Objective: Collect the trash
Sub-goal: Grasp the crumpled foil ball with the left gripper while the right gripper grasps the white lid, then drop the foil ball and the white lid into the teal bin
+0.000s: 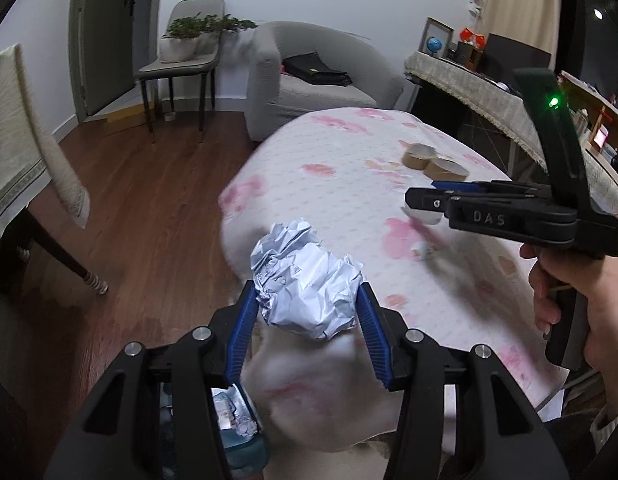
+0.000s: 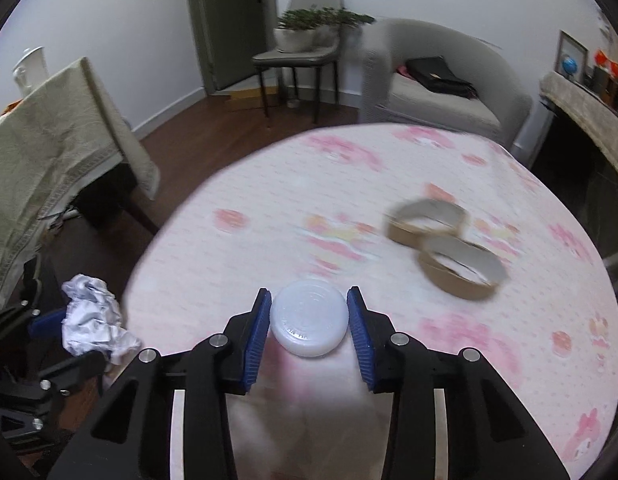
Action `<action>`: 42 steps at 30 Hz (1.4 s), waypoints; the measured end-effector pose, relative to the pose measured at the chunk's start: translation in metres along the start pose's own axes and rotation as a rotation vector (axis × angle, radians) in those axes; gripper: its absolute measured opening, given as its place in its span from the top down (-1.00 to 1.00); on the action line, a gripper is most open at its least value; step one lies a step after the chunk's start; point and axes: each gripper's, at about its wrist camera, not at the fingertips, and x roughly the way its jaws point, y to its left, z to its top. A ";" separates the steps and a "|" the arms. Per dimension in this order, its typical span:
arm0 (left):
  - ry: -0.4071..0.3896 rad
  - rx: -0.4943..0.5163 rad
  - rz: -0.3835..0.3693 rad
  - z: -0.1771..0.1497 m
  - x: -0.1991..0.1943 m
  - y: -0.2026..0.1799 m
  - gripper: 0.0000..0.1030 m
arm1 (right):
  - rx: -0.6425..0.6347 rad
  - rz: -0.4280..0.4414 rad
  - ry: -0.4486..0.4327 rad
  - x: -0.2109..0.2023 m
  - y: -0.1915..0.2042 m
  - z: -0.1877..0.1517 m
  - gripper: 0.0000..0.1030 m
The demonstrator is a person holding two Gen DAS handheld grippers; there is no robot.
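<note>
While the left gripper (image 1: 307, 300) is off the left edge of the tabletop (image 1: 349, 168), it pinches a crumpled paper ball (image 1: 305, 280) between its two blue pads, one pad pressed on each side of the ball. The ball sits at the front of the pads and is lifted in the air, above the wooden floor (image 1: 149, 200) and the cloth edge. Below this gripper, a bin (image 1: 233, 420) with some paper inside is partly visible. Further right, the right gripper (image 2: 308, 320) holds a white round plastic lid (image 2: 308, 322) between its blue pads; the pads touch the lid on its left and right rim. The lid is over the pink-patterned tabletop, at its near part. To the right of the lid, well apart, two cardboard tape rings (image 2: 445, 248) lie on the cloth, touching each other.
</note>
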 end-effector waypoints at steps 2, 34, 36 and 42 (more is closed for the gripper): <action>-0.010 -0.016 0.020 -0.004 -0.008 0.015 -0.03 | -0.013 0.030 -0.012 -0.001 0.018 0.004 0.23; 0.288 -0.068 0.181 -0.108 0.006 0.149 -0.39 | -0.215 0.241 0.048 0.044 0.199 0.006 0.23; 0.285 -0.056 0.186 -0.109 0.001 0.151 -0.40 | -0.226 0.242 0.061 0.049 0.206 0.003 0.23; 0.251 -0.103 0.206 -0.108 -0.019 0.168 -0.40 | -0.257 0.242 0.117 0.069 0.223 -0.008 0.23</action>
